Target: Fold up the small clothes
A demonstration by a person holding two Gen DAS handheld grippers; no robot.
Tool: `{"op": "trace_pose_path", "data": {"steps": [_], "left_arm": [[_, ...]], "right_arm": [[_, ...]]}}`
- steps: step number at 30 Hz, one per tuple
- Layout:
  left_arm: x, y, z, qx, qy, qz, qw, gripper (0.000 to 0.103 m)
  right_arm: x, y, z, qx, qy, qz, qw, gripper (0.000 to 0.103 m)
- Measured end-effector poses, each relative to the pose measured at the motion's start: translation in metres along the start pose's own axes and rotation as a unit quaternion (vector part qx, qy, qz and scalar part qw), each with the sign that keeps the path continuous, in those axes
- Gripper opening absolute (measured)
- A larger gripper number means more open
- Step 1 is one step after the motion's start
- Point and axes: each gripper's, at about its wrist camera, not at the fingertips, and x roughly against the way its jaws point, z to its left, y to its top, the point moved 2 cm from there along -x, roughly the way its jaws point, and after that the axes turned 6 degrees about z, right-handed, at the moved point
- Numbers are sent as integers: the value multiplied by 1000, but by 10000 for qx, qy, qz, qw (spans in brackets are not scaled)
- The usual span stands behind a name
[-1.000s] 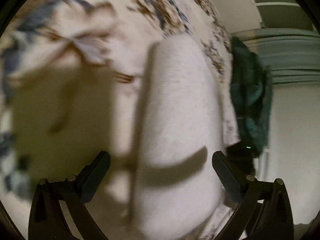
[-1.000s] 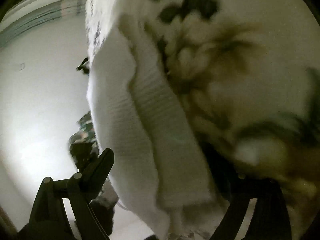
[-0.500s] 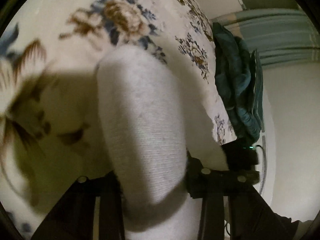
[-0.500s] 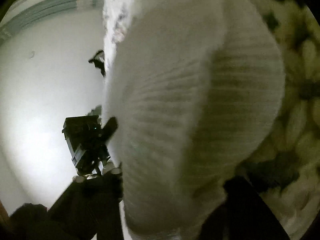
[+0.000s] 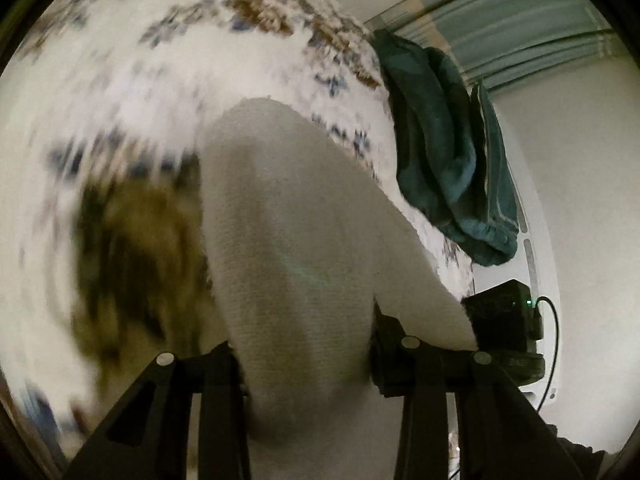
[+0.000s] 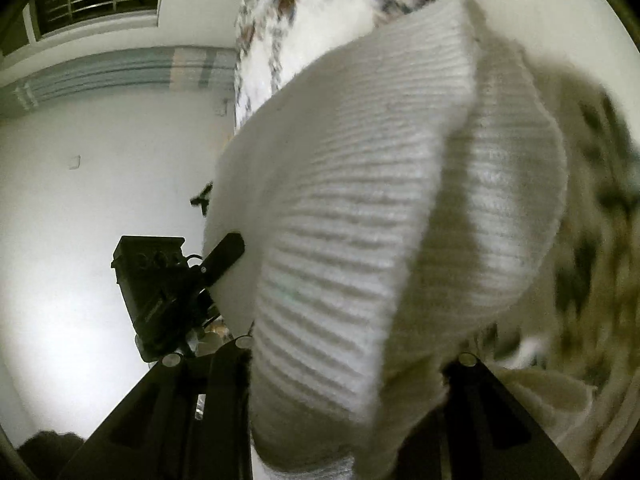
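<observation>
Gripping opposite ends of one white knit garment [image 5: 304, 248], both tools had their fingers drawn in tight on the cloth. The left gripper [image 5: 306, 354] pinched a thick bundle of it at about six o'clock in the left wrist view, and the fabric bulged up and away toward twelve o'clock over the flowered bedsheet [image 5: 132, 80]. The right gripper [image 6: 348, 364] was likewise clamped on the same garment [image 6: 360, 208] at six o'clock in its own view, where a doubled layer showed, one ribbed flap lapping over another toward two o'clock. The other tool's finger pressed the knit at about nine o'clock there. A teal towel [image 5: 448, 152] hung off the bed edge at two o'clock in the left view, well apart from the work. Judging by the sag and the soft rounding between the two holds, the knit seemed light, limp and stretchy, with enough tooth in its ribbing not to slip. Holds near the corners or along the ribbed hem probably would serve best, since a pinch mid-panel would likely let the edges droop and skew the fold.
</observation>
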Motion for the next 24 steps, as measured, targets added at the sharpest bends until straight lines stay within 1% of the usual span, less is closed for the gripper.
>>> {"op": "trace_pose_path", "data": {"steps": [1, 4, 6, 9, 10, 11, 12, 13, 14, 15, 16, 17, 18, 19, 20, 21, 22, 23, 24], "left_arm": [[-4, 18, 3, -44, 46, -17, 10000, 33], [-18, 69, 17, -116, 190, -129, 9997, 33], [-31, 97, 28, -112, 289, -153, 9994, 33], [-50, 132, 45, -111, 446, -96, 9989, 34], [-57, 140, 50, -114, 518, -53, 9986, 35], [-67, 150, 57, -92, 627, 34, 9980, 36], [-76, 155, 63, -94, 737, 145, 9971, 36], [-83, 157, 69, -98, 853, 238, 9960, 40], [-89, 157, 74, -85, 959, 317, 9948, 41], [-90, 157, 75, -95, 965, 320, 9948, 43], [-88, 156, 76, -119, 991, 314, 9945, 47], [-86, 155, 75, -132, 1094, 319, 9934, 50], [-81, 152, 73, -145, 1195, 315, 9922, 52], [-77, 150, 70, -172, 1266, 279, 9914, 57], [-72, 148, 67, -211, 1406, 238, 9896, 63], [-67, 145, 64, -250, 1628, 182, 9862, 74], [-61, 141, 62, -276, 1799, 111, 9832, 77], [-54, 135, 60, -265, 1945, 31, 9805, 79], [-48, 129, 59, -250, 2084, 9, 9777, 90]], "right_arm": [[-1, 24, 5, 47, -10, -63, 10000, 29], [-7, 77, 12, 149, -116, -139, 9997, 29], [-9, 118, 8, 183, -234, -166, 9994, 29], [-16, 165, -4, 193, -436, -156, 9987, 29], [-28, 180, -1, 166, -519, -137, 9984, 29], [-33, 192, -8, 123, -614, -110, 9980, 29], [-31, 195, -15, 111, -693, -68, 9975, 29], [-36, 202, -18, 95, -787, -11, 9969, 29], [-45, 207, -19, 55, -810, 55, 9967, 30], [-50, 206, -21, 40, -847, 116, 9963, 35], [-51, 204, -22, 39, -1035, 166, 9945, 40], [-51, 201, -19, 78, -1337, 194, 9908, 52], [-50, 197, -17, 153, -1569, 231, 9872, 61], [-46, 189, -14, 233, -1925, 280, 9806, 66], [-41, 179, -10, 319, -2206, 276, 9744, 72], [-38, 172, -7, 395, -2383, 271, 9700, 73], [-32, 160, -6, 498, -2755, 266, 9596, 73], [-29, 153, -4, 573, -2998, 257, 9519, 74], [-26, 144, -3, 646, -3262, 234, 9428, 76]]}}
